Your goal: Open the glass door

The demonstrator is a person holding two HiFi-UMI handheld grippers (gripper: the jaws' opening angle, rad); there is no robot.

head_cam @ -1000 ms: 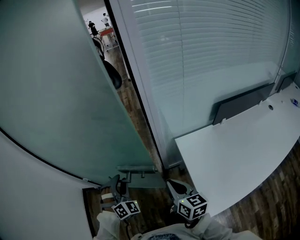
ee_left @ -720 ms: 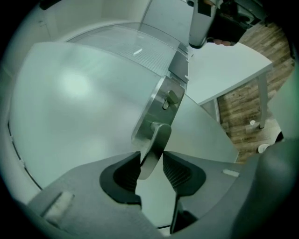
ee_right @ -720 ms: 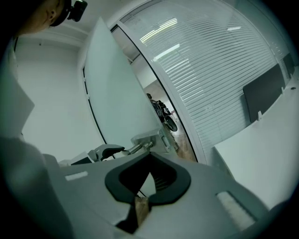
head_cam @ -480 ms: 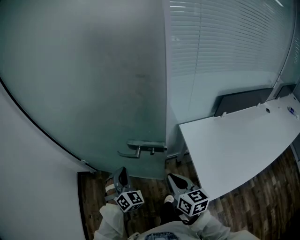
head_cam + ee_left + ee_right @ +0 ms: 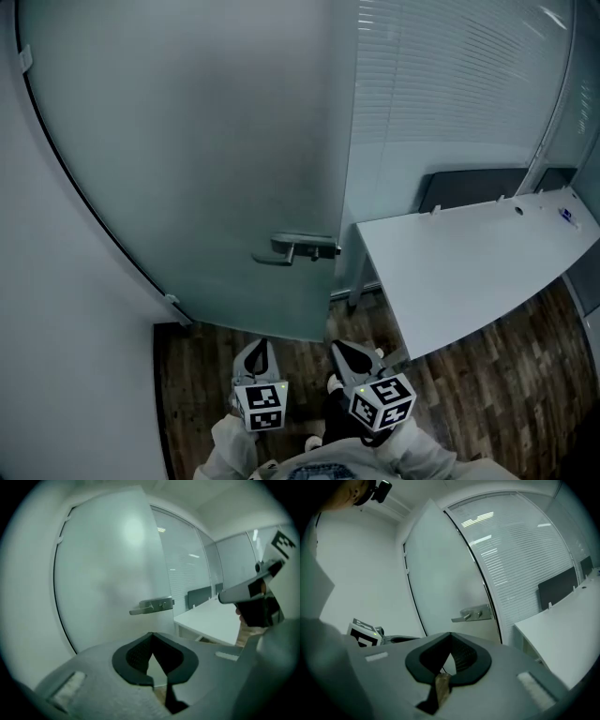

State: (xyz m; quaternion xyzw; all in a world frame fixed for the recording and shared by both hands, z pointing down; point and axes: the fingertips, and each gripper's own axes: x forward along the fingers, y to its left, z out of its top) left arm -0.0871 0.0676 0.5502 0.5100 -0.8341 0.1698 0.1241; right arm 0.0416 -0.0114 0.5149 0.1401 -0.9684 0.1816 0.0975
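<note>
Head view's top edge crops the glass door (image 5: 216, 141).

Left hand-held gripper (image 5: 262, 349), right hand-held gripper (image 5: 339, 351), closed

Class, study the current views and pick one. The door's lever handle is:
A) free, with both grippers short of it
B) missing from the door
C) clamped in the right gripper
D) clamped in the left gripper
A: the lever handle sits untouched on the glass door, while in the head view the left gripper and right gripper are below it, jaws together with nothing between them.
</note>
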